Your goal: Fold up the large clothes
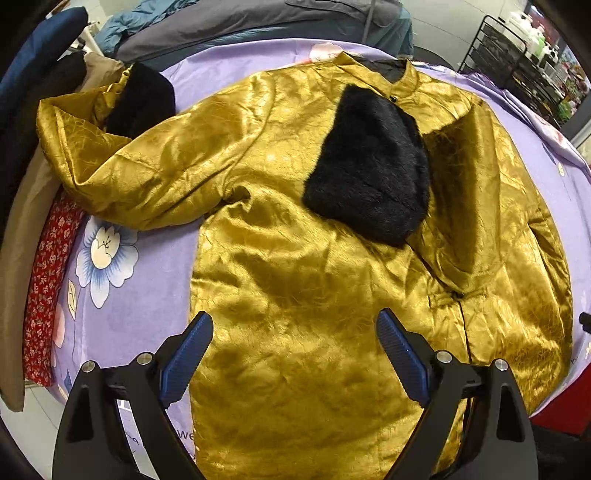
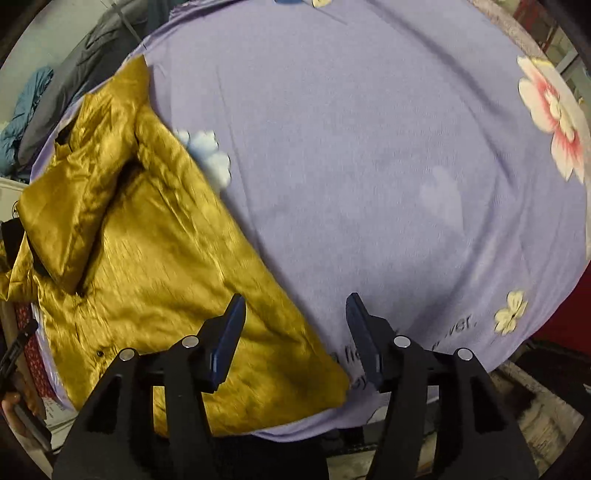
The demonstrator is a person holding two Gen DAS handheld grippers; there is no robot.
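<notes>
A shiny gold jacket (image 1: pixel 295 288) lies spread face up on a lilac flowered sheet (image 1: pixel 155 280). Its right sleeve is folded across the chest, so the black fur cuff (image 1: pixel 369 170) rests near the collar. The other sleeve stretches out to the left, and its black fur cuff (image 1: pixel 144 103) lies at the sheet's edge. My left gripper (image 1: pixel 294 328) hovers open above the jacket's lower body with nothing between its fingers. In the right wrist view the same jacket (image 2: pixel 155 266) fills the left side. My right gripper (image 2: pixel 295 314) stands open over the jacket's hem edge, holding nothing.
Grey and blue garments (image 1: pixel 236 22) are piled behind the sheet. Dark, tan and red patterned fabrics (image 1: pixel 44 280) hang along the left side. A black wire rack (image 1: pixel 517 62) with bottles stands at the back right. Bare lilac sheet (image 2: pixel 369 166) spreads right of the jacket.
</notes>
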